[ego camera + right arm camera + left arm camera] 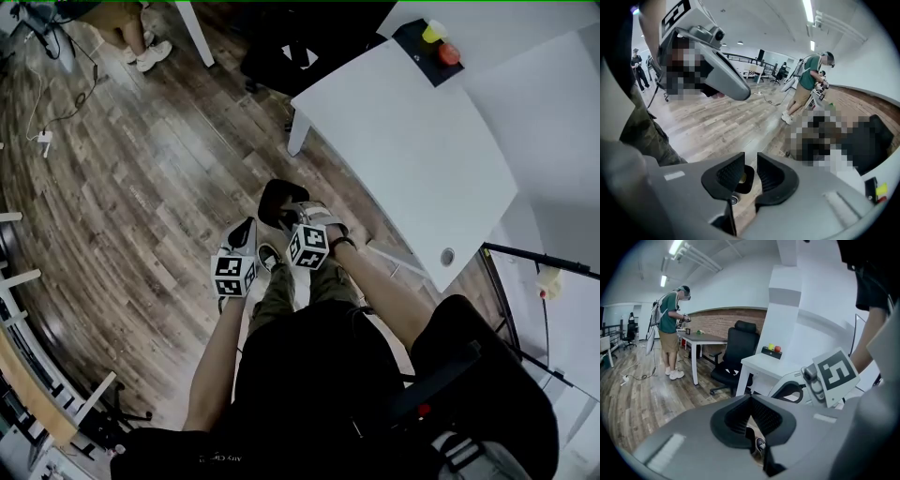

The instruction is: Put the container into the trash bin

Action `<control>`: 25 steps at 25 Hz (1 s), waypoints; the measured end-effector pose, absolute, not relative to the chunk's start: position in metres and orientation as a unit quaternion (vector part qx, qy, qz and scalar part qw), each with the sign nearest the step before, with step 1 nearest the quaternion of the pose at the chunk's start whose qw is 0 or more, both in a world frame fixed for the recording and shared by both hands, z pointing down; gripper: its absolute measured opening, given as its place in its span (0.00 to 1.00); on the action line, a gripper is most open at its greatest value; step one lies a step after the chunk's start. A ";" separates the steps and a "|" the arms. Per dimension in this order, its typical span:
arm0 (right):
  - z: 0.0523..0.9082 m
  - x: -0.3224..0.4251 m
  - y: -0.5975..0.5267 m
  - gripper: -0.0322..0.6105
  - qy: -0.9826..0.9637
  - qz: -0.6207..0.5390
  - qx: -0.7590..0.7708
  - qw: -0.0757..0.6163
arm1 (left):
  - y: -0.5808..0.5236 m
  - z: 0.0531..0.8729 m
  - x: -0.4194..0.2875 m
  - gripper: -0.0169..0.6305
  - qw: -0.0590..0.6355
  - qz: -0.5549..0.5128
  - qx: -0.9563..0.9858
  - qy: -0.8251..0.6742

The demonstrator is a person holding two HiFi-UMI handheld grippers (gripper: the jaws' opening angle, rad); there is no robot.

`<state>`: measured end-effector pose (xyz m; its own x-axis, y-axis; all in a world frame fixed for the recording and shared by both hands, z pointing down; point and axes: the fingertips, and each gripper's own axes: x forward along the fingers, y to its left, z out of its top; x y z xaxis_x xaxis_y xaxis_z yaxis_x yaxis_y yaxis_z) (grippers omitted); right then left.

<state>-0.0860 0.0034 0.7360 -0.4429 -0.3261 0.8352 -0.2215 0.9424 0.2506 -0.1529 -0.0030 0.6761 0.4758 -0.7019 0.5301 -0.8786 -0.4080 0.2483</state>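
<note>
The left gripper [751, 398] has its jaws closed tip to tip, with nothing pinched between them. The right gripper [750, 161] has its jaws a narrow slot apart, and that slot is empty too, with only wooden floor [740, 122] beyond it.

In the head view both grippers hang close together in front of the person's legs, above the floor. The right one is a little ahead of the left, and both are clear of the white tabletop [403, 150] to the right. That tabletop is bare except for a black box [419, 47] near its far corner, which has a yellow and a red knob on top. A black chair [736, 352] stands beside it.

No view shows the container or the bin, so I cannot say where either is. Neither gripper carries the container, so no carry is in hand at this moment. The pictures fit two readings: the container is already dropped in the bin and the task is over, or it has not yet been fetched. If the second holds, every step is left: finding it, gripping it, carrying it to the bin and letting go.
</note>
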 end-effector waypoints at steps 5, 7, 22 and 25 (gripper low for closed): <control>0.693 -0.100 -0.005 0.20 -0.861 -0.054 0.183 0.471 | -0.019 0.651 -0.156 0.02 0.230 0.164 0.829 -0.482; 0.677 -0.104 -0.007 0.19 -0.865 -0.053 0.193 0.459 | -0.023 0.642 -0.155 0.02 0.221 0.159 0.833 -0.481; 0.609 -0.096 -0.028 0.11 -0.878 -0.022 0.270 0.394 | -0.031 0.586 -0.162 0.02 0.137 0.130 0.856 -0.481; 0.597 -0.082 -0.036 0.10 -0.886 -0.003 0.285 0.367 | -0.034 0.572 -0.158 0.02 0.119 0.125 0.852 -0.494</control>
<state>-0.0817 -0.0365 0.5966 -0.5685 -0.5072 0.6477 -0.5028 0.8374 0.2145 -0.1584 -0.0341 0.5715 0.4803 -0.8123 0.3308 -0.8720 -0.4829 0.0803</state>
